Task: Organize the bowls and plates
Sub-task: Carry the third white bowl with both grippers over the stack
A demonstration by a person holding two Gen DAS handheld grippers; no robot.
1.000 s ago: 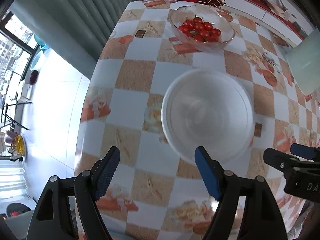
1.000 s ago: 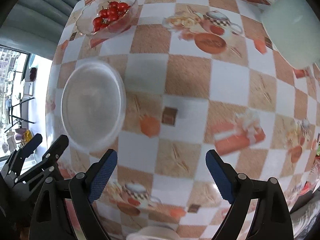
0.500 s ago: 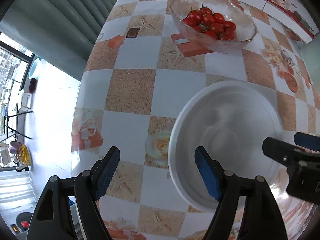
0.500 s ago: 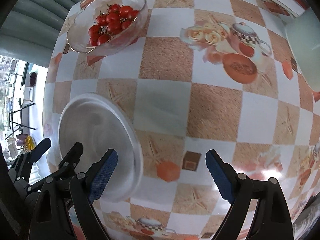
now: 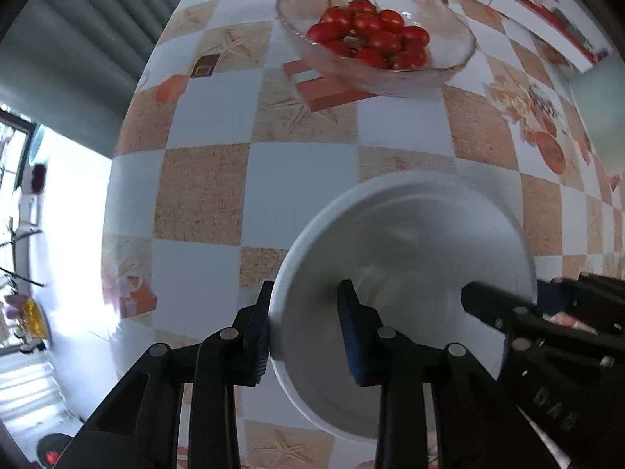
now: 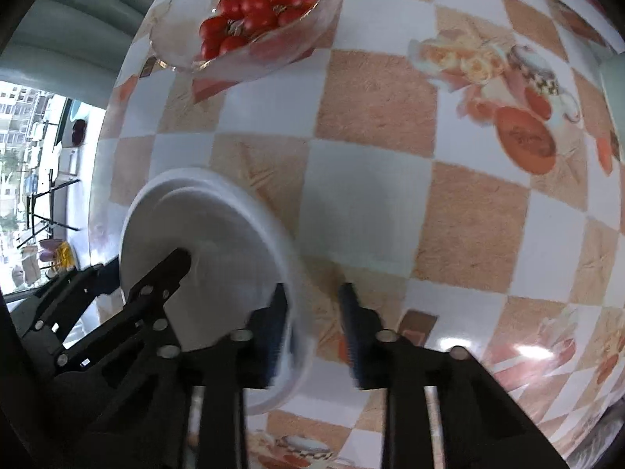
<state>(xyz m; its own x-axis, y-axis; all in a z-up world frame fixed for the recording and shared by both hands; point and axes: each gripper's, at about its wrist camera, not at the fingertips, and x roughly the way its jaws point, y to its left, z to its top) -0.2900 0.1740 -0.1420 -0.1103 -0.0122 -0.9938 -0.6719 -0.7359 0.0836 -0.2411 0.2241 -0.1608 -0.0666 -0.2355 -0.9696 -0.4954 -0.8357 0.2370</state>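
The white bowl [image 5: 410, 273] sits on the checked tabletop [image 5: 304, 179], caught between both claws. The left claw [image 5: 304, 324] is clamped on the bowl's left rim, one finger outside the wall and one inside. The right claw [image 6: 312, 324] is closed on the opposite rim in the same way, one finger in the bowl, the other over the tabletop. Well beyond both claws stands a glass bowl [image 5: 441, 58] of red tomatoes [image 5: 371, 39]. A pale green container [image 5: 601, 117] stands off to the far right of the left claw.
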